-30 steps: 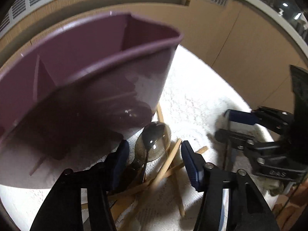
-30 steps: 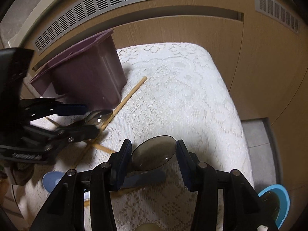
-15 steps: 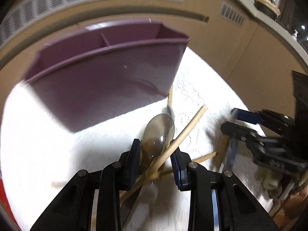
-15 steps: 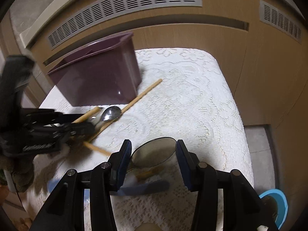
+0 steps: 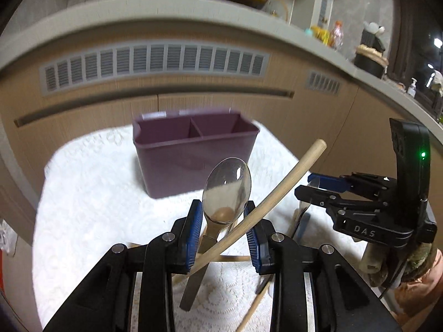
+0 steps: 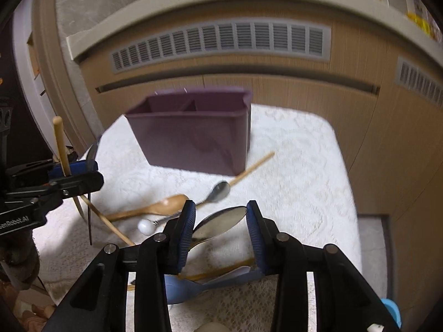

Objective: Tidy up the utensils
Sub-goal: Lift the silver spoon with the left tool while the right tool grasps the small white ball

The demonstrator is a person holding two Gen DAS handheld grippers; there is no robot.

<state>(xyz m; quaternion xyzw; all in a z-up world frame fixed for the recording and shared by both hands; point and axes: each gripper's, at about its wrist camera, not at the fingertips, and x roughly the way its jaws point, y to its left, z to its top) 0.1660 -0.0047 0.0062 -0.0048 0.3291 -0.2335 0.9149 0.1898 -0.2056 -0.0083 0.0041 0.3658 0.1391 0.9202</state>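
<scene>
Spoon handles (image 5: 191, 287) behind blue fingers (image 5: 193, 232)

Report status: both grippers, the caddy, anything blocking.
Left gripper shut on metal spoon plus chopstick. Right gripper closing on second spoon. Purple caddy empty, path clear.

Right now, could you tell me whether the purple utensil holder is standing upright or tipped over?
Upright. The purple utensil holder rests base-down on the white lace cloth, its opening facing up, with the divider between both compartments visible.
</scene>
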